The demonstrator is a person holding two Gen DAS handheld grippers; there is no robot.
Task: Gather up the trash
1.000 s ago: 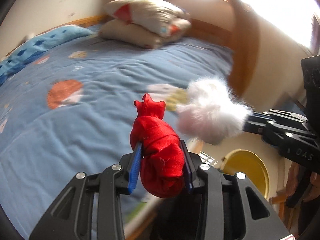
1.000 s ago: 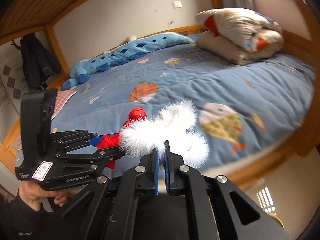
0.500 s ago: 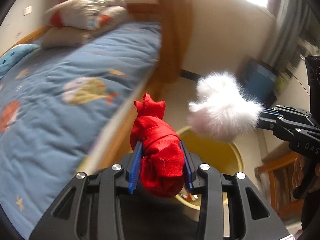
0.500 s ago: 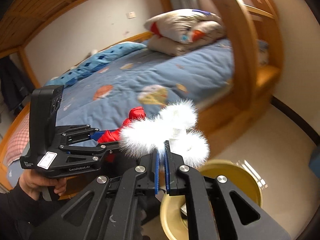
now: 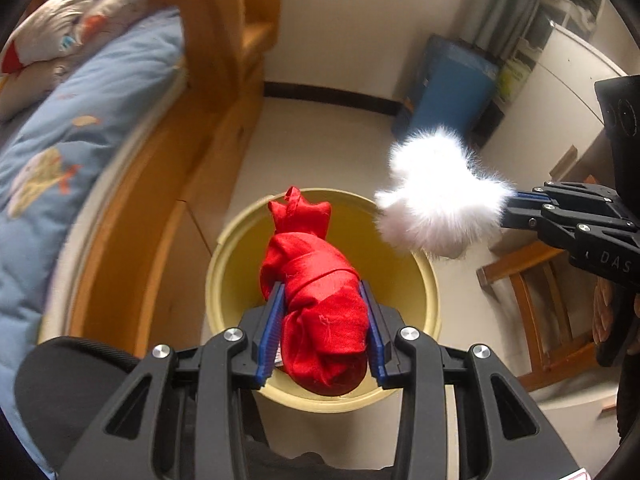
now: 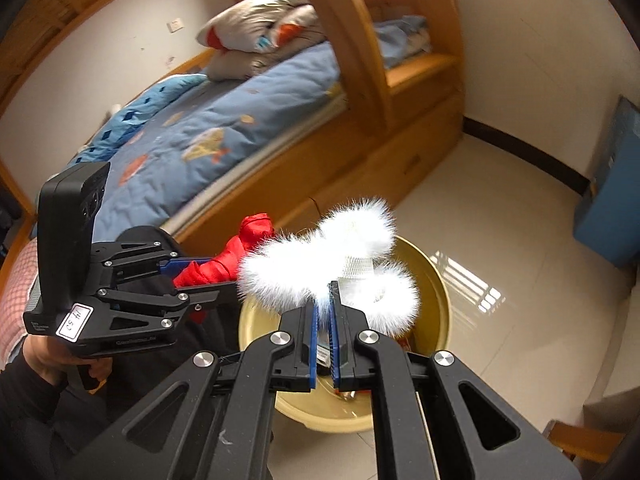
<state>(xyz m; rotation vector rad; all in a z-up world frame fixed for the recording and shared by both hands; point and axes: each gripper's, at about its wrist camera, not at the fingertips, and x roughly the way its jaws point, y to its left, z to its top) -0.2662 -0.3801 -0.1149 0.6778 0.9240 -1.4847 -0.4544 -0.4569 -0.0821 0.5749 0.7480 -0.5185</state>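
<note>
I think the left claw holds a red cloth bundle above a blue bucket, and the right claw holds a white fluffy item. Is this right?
Not fully. The bucket is yellow, as the left wrist view shows. The left claw does hold the red cloth bundle above it, and the right claw holds the white fluffy item.

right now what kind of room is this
A bedroom, most likely a child's: a wooden bunk bed frame with a blue cartoon-print quilt and folded bedding stacked at its far end. A yellow bin stands on the tiled floor beside the bed.
</note>
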